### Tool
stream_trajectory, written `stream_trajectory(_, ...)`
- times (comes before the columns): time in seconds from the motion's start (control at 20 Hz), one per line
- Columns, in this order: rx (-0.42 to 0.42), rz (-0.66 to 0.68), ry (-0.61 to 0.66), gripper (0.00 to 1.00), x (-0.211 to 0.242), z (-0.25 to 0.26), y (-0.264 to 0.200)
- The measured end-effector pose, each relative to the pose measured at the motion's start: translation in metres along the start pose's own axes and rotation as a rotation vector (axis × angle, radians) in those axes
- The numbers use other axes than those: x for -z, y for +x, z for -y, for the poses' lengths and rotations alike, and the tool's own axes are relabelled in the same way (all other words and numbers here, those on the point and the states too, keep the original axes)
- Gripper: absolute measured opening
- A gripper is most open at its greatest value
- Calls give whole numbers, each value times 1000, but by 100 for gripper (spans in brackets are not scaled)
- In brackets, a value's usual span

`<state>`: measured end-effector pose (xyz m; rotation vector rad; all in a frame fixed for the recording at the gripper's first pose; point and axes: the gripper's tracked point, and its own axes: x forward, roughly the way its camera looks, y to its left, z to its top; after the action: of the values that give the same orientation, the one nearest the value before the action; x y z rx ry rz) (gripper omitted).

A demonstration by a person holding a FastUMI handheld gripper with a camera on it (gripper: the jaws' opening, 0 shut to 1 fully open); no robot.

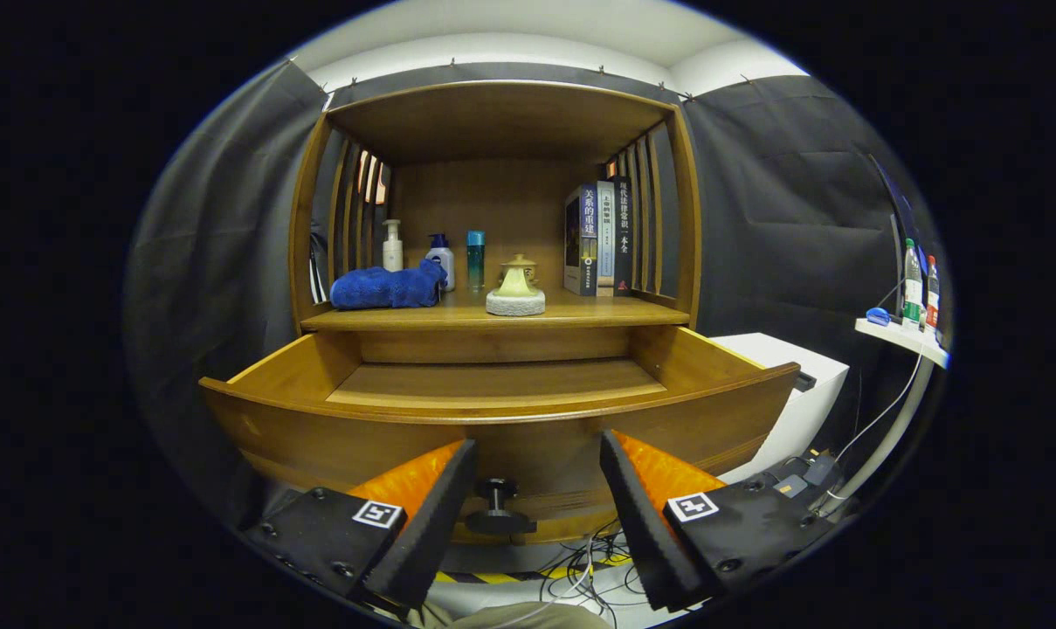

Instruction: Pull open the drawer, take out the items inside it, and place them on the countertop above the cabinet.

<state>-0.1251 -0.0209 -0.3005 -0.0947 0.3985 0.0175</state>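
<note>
Right now my gripper point(538, 476) is spread wide with nothing held, and the drawer's dark round knob point(498, 507) sits between my two fingers, touching neither. Just ahead, the wooden drawer point(335, 437) is pulled out toward me; the part of its floor I can see is bare. On the countertop point(580, 313) above it, from left to right, lie a folded blue towel point(388, 286), three bottles point(440, 259) farther back, a small lidded ceramic pot point(516, 286) and several upright books point(597, 238). Far right, a white box point(807, 384) stands beside the cabinet.
</note>
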Motion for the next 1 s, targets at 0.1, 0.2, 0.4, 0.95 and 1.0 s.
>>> stream_trajectory(0.1,1,-4,-3,95,-2,0,8)
stream_trajectory(0.2,1,-9,5,95,-5,-3,17)
stream_trajectory(0.4,-3,1,24,95,-18,-7,44)
stream_trajectory(0.95,-10,-11,4,95,-35,-15,118)
stream_trajectory(1.0,-8,-11,10,95,-37,-15,125)
